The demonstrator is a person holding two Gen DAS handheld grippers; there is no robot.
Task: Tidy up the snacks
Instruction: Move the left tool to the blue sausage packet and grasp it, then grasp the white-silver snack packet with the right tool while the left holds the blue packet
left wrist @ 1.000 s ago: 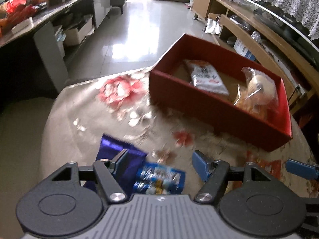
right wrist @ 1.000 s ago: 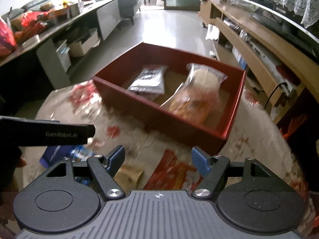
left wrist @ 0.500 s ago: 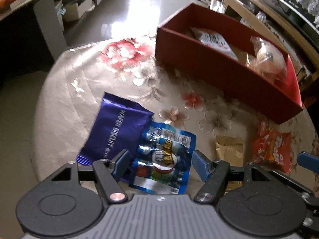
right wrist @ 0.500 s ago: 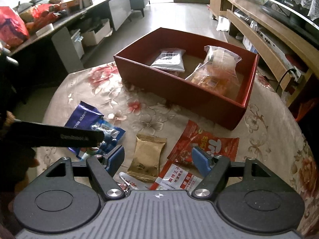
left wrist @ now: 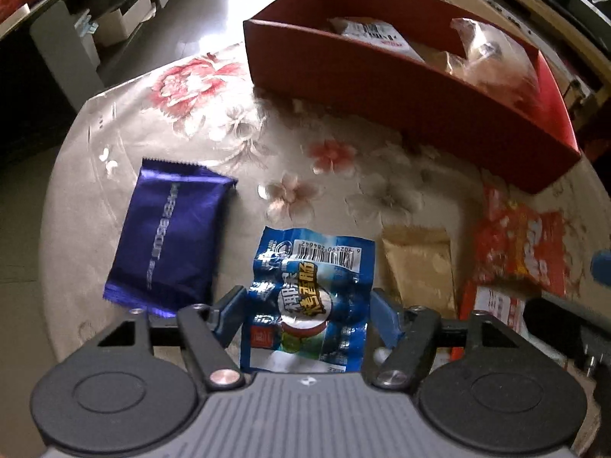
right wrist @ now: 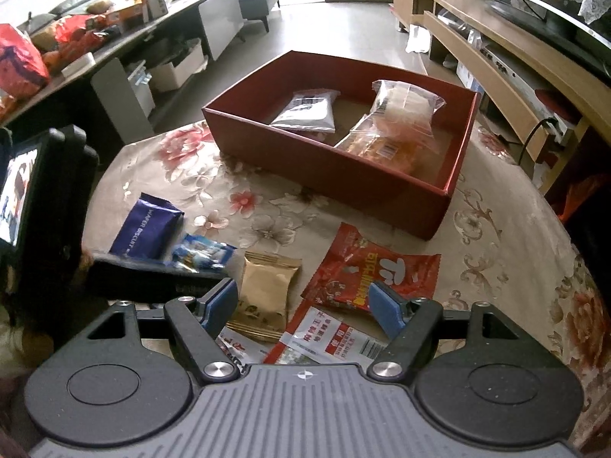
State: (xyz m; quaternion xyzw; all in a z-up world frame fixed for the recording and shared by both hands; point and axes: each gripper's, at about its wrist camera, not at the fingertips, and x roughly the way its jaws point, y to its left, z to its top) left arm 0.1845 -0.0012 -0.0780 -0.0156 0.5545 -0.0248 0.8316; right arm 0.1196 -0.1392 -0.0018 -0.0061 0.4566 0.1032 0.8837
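Left gripper (left wrist: 307,315) is sitting with its fingers (left wrist: 228,315) apart, straddling the blue snack packet (left wrist: 309,297). The packet is lying flat on the table (left wrist: 95,145) right between the two pads, and there's a sliver of gap on each side as far as I can see, so nothing is squeezing it. Just off the left finger a purple wafer biscuit pack (left wrist: 172,234) is lying closer to the table's left edge, and on the other side a gold sachet (left wrist: 418,267) is lying just beside the blue packet.

Right gripper (right wrist: 303,307) is also hanging with fingers (right wrist: 383,307) spread wide, empty, above a pile near the front edge: the gold sachet, a white-and-red sachet (right wrist: 332,339) and a red snack bag (right wrist: 370,273) are all lying loose under it.

Further out, toward the far edge, the red box (right wrist: 324,170) is sitting with a white packet (right wrist: 309,110) and a clear bag of pastry (right wrist: 401,114) inside it.
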